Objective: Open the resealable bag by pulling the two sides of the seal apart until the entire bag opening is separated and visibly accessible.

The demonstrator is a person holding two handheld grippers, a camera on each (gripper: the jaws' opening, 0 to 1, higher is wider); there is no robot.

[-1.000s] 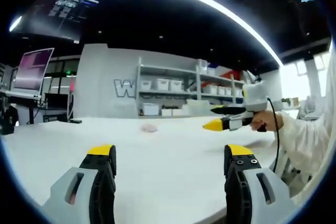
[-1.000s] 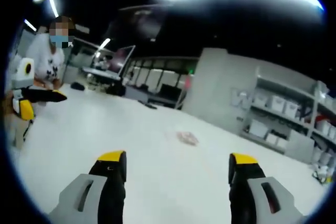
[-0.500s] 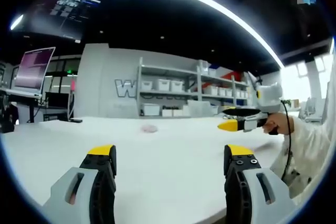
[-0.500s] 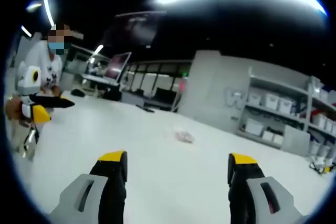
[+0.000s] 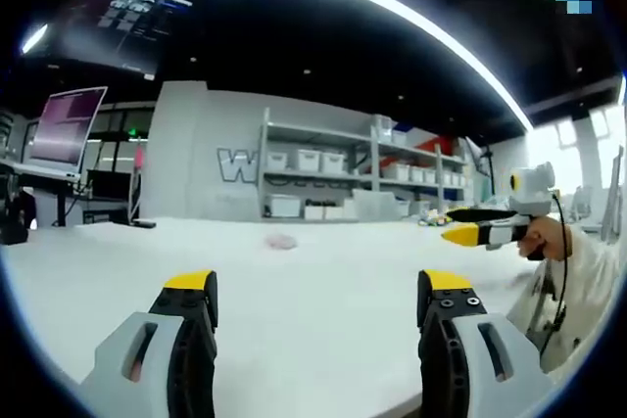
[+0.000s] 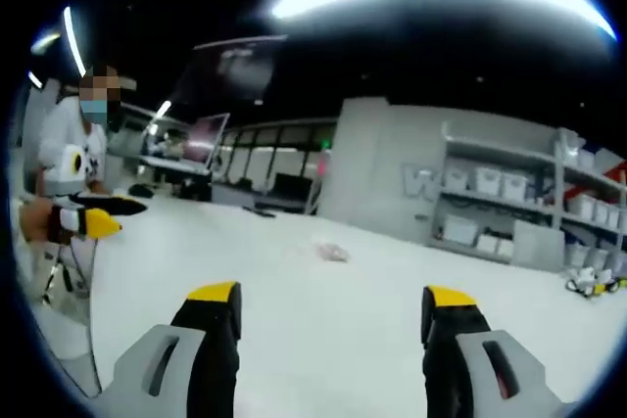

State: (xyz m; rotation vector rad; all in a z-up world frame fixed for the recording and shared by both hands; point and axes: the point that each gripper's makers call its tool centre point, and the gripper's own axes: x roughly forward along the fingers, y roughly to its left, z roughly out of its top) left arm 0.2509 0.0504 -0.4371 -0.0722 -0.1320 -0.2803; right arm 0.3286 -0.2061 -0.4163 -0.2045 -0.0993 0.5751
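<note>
Bag (image 5: 281, 240) — a small pinkish, crumpled thing — lies alone far out on the white table (image 5: 313, 291), well apart from both tongs; in the right gripper view it (image 6: 331, 253) sits ahead and slightly left of centre, too small and blurred to show its seal. The left tongs (image 5: 318, 286) are held above the near edge of the table with their yellow-tipped jaws spread wide and nothing between them. The right tongs (image 6: 325, 296) are likewise spread wide and empty. In the left gripper view the right tongs (image 5: 460, 228) come in from the right, gripped by a hand (image 5: 545, 239) in a white sleeve, hovering over the table. In the right gripper view the left tongs (image 6: 118, 214) appear at the left, near the person's body. Beyond the table stands a grey wall with a large letter "W" (image 5: 233, 164) — the rest of the writing is hidden by shelves (image 5: 362, 173) carrying white bins. A monitor (image 5: 67, 127) glows pink at the far left.
</note>
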